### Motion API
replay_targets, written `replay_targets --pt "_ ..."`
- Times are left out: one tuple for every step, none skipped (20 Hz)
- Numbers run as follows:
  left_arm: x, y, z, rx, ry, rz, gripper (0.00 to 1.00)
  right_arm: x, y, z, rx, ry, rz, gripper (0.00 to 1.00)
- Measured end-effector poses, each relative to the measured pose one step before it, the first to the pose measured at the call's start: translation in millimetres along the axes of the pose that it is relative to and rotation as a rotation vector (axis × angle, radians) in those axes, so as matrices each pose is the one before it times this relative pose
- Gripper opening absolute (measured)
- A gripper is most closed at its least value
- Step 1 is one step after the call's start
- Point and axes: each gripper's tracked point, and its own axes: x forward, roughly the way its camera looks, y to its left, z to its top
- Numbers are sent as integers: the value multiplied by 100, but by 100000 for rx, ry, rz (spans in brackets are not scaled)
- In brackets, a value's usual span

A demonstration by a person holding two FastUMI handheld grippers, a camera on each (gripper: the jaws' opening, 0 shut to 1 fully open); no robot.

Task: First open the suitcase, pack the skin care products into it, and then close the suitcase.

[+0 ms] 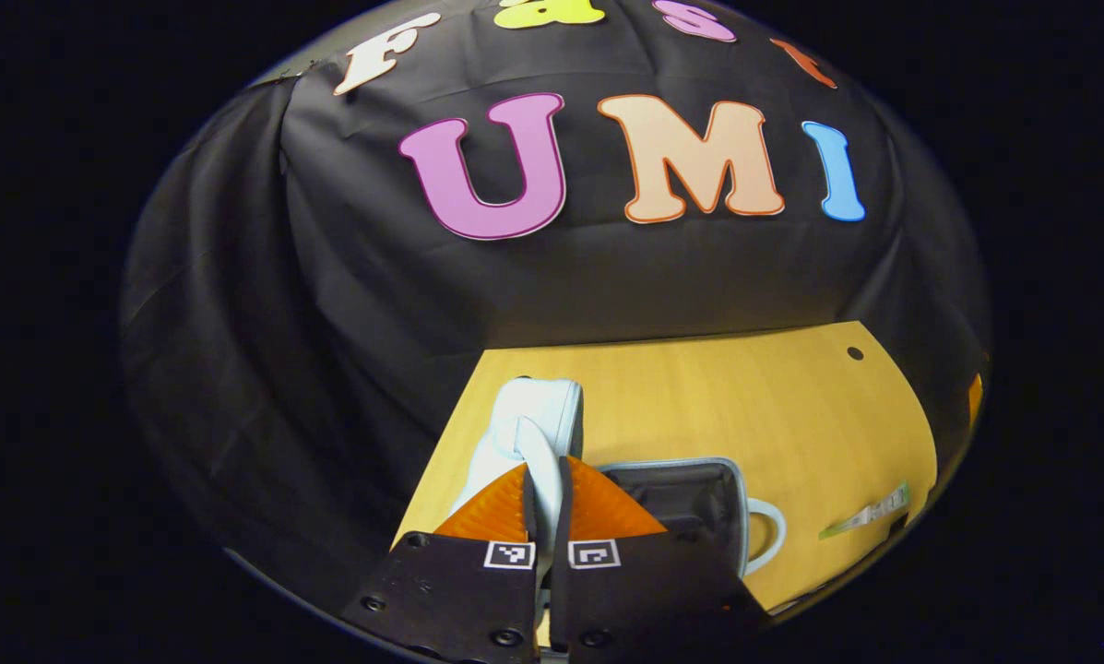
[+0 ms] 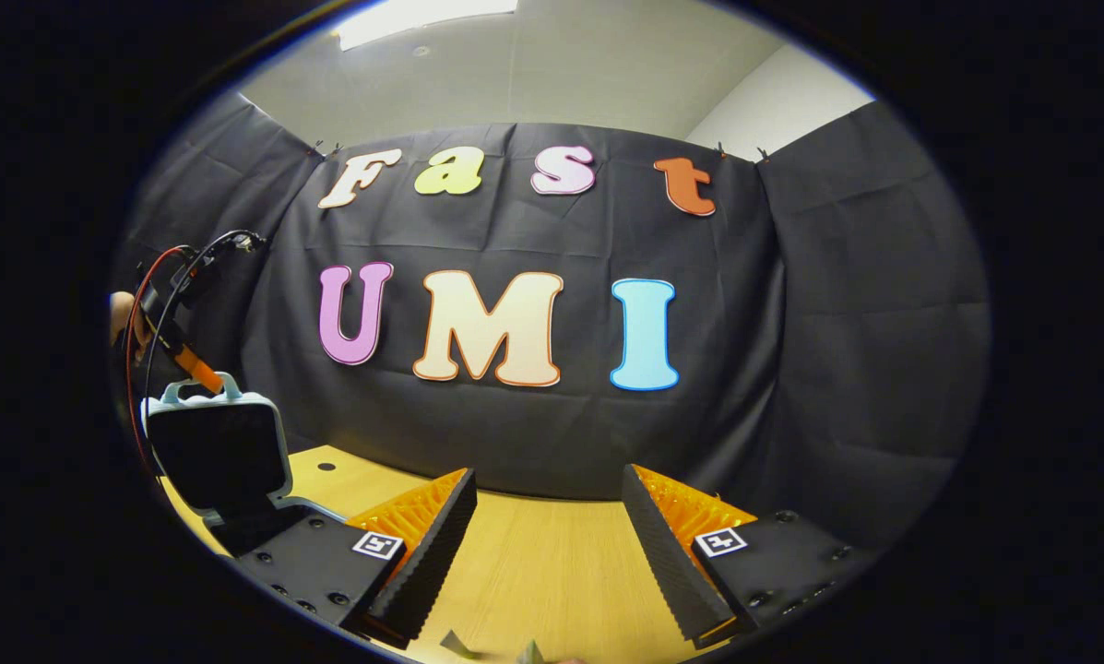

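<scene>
Along the bottom of the left gripper view, the left hand-held gripper (image 1: 546, 498) has its fingers drawn nearly together on the pale blue handle (image 1: 538, 452) of the suitcase lid (image 1: 533, 415), which stands raised. Just right of it lies the suitcase base (image 1: 690, 498) with its dark lining, open on the wooden tabletop (image 1: 745, 406). A slim sachet (image 1: 870, 512) lies on the tabletop near the right edge, well apart from the suitcase.

Low in the right gripper view, the right hand-held gripper (image 2: 547, 544) is spread wide over bare tabletop, holding nothing. Far left, the suitcase lid stands upright with the other gripper on its handle.
</scene>
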Motion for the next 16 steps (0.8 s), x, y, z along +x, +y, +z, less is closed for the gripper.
replay_targets --pt "508 1414 -108 164 177 1290 0 152 613 133 -161 -447 -450 99" --pt "466 1291 -119 12 -369 1097 0 121 682 41 -159 -411 -639 98" --pt "400 1134 -251 -275 254 698 0 84 600 -16 -135 -472 -794 98" --pt "424 1176 -124 -743 -374 404 0 41 626 -20 -157 -376 -987 98" --pt "369 1019 -248 -286 160 137 0 38 555 -31 -63 -363 -1184 98" --pt "471 1126 -127 -86 -193 417 0 -19 641 -151 -2 22 -1087 98" --pt "450 1506 -3 377 -984 1374 0 36 641 -215 48 306 -977 100" --pt "600 1169 -105 128 -464 457 0 19 565 -51 49 187 -926 98" --pt "450 900 -547 -659 704 -449 0 3 550 9 -49 126 -750 100" --pt "667 600 -454 -1764 620 -909 0 68 563 -26 -279 313 -405 98" --pt "577 785 -668 -538 1016 -205 0 -23 593 -35 -573 584 -225 98" --pt "689 965 -413 -262 239 440 0 -9 521 -173 -791 549 -138 98" --pt "444 713 -548 -725 742 306 0 35 459 50 -957 331 -93 98" --pt "576 721 -361 -1715 579 76 0 30 477 24 -1071 382 85 98" --pt "184 1109 -242 -1653 1067 54 0 125 503 -103 -951 504 120 98" --pt "594 544 -615 -1080 1069 311 0 30 449 -7 -700 491 183 98"
